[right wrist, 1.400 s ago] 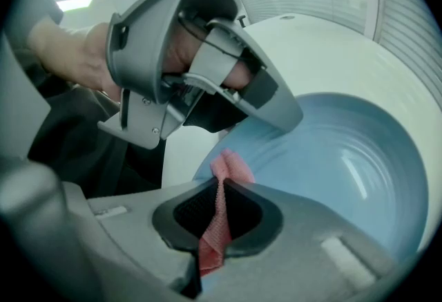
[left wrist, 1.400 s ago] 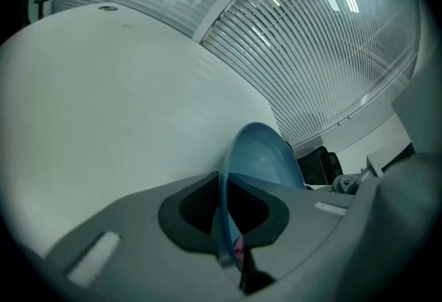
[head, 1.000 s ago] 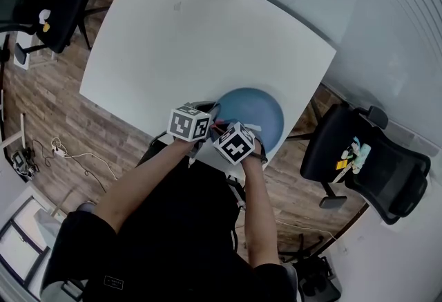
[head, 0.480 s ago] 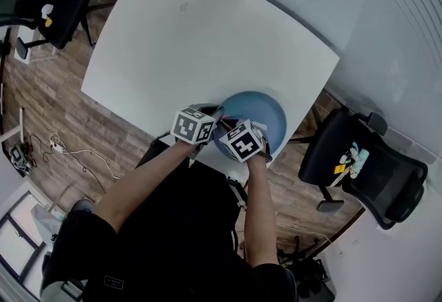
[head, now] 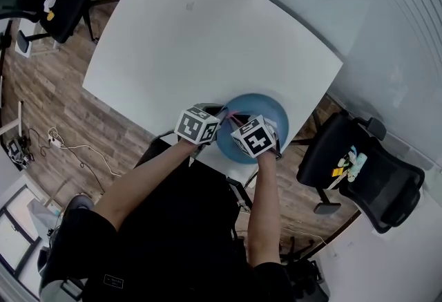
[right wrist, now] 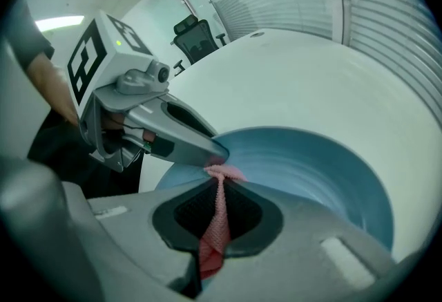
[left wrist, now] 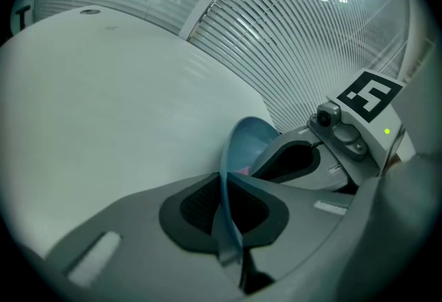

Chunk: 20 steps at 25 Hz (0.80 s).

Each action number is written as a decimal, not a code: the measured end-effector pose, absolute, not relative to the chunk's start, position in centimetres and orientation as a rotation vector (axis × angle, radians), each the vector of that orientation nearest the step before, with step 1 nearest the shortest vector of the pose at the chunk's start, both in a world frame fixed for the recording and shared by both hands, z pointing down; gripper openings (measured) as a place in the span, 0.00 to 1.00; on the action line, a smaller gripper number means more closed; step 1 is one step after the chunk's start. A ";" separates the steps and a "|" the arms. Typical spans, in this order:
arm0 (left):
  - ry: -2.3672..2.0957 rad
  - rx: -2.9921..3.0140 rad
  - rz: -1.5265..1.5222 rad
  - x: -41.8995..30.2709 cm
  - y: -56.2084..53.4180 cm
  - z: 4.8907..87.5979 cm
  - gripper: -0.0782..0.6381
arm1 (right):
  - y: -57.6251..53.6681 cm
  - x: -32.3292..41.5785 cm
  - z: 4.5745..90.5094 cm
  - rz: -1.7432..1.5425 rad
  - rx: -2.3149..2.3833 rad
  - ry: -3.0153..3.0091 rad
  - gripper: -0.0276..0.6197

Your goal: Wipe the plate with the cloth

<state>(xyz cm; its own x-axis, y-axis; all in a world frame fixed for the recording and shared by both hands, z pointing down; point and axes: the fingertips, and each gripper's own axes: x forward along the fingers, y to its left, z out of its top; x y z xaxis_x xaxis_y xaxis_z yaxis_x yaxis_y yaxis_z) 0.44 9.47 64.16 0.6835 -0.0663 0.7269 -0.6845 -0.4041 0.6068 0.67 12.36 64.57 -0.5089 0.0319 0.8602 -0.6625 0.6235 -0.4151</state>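
Wide free tabletop (head: 207, 38) beyond plate (head: 271, 108); left claw (head: 222, 115), right claw (head: 239, 120) crowd near rim; chair (head: 359, 169) off right corner.

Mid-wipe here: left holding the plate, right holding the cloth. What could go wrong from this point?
The left hand-held gripper pinches only the plate's thin rim, so a firm wipe might lever it loose. The cloth in the right hand-held gripper works right beside the left jaws; they may collide. The plate sits near the table edge and might slide off.
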 end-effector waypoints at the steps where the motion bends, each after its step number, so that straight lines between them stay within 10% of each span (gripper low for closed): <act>1: -0.586 1.886 0.768 0.5 9.5 64.2 0.13 | 11.9 1.2 64.6 0.946 0.523 -1.918 0.07; 20: -0.614 1.869 0.756 0.4 8.9 64.2 0.13 | 6.5 6.1 64.1 0.767 0.898 -1.929 0.07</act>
